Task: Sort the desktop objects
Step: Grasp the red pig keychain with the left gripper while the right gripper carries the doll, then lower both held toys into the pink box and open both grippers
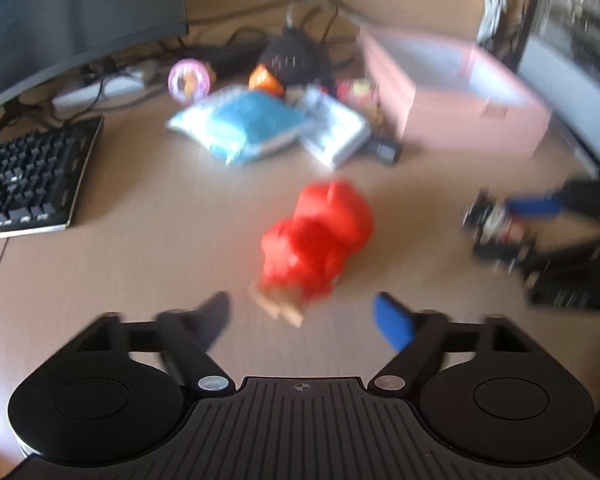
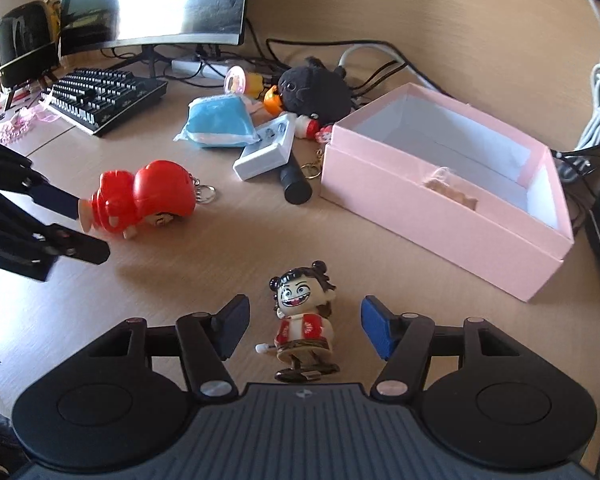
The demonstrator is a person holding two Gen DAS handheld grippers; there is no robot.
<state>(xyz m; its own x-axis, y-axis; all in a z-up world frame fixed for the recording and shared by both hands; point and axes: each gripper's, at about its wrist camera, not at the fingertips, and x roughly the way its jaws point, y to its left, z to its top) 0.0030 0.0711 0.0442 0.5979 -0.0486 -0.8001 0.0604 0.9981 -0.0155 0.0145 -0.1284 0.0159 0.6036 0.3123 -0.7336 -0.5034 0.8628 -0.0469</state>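
Observation:
A red toy figure with a key ring (image 2: 144, 199) lies on its side on the desk; it also shows blurred in the left wrist view (image 1: 316, 240). My left gripper (image 1: 306, 318) is open just short of it, its fingers (image 2: 76, 226) on either side of the toy's feet. My right gripper (image 2: 304, 328) is open around a small wind-up doll (image 2: 304, 320) that stands upright, apart from both pads. An open pink box (image 2: 440, 208) holds a small tan item (image 2: 452, 192).
A pile sits behind: blue packet (image 2: 220, 124), white case (image 2: 266, 148), black plush (image 2: 314, 92), black cylinder (image 2: 296, 184), pink round toy (image 2: 235, 80). A keyboard (image 2: 104, 100) and monitor (image 2: 156, 0) stand at the left, with cables along the back.

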